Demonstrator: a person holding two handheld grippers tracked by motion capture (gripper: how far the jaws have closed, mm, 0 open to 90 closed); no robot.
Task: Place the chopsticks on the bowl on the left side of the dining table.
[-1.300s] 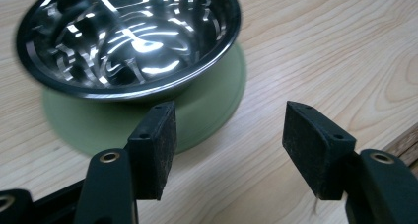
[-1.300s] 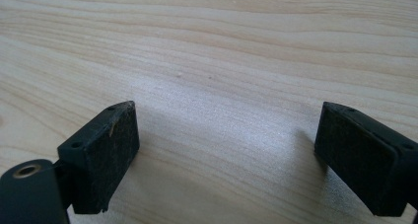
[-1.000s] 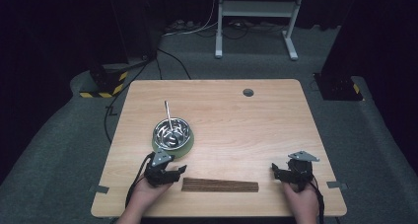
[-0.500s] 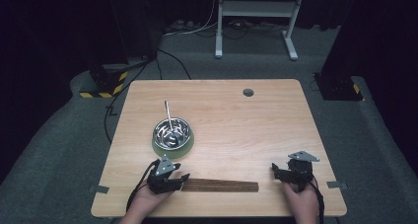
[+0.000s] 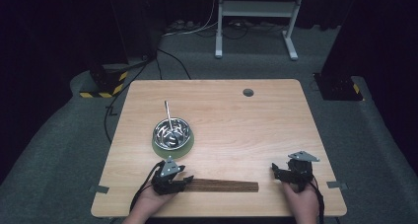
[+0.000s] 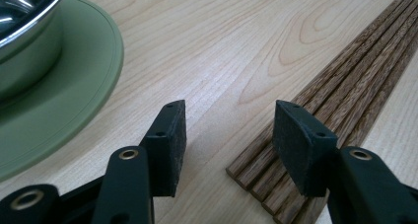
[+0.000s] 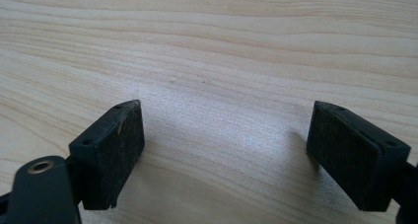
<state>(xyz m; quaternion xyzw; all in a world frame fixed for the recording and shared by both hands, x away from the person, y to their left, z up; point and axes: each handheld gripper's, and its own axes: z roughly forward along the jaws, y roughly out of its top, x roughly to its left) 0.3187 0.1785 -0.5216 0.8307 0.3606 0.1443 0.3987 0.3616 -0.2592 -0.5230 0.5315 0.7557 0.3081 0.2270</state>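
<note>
Dark room, wooden table [image 5: 276, 120]. Chopsticks [image 5: 224, 186] bundled flat near front edge, below bowl [image 5: 172, 132] on green mat [image 5: 190, 144]. Left gripper [image 5: 185, 183] at bundle's left end, jaws apart, just been closing, one pad over sticks, nothing clamped. Right gripper [image 5: 277, 170] well apart, jaws wide over bare wood.

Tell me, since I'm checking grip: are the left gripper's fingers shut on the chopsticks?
No, open: the left gripper has one finger over the chopsticks, bare table between.
</note>
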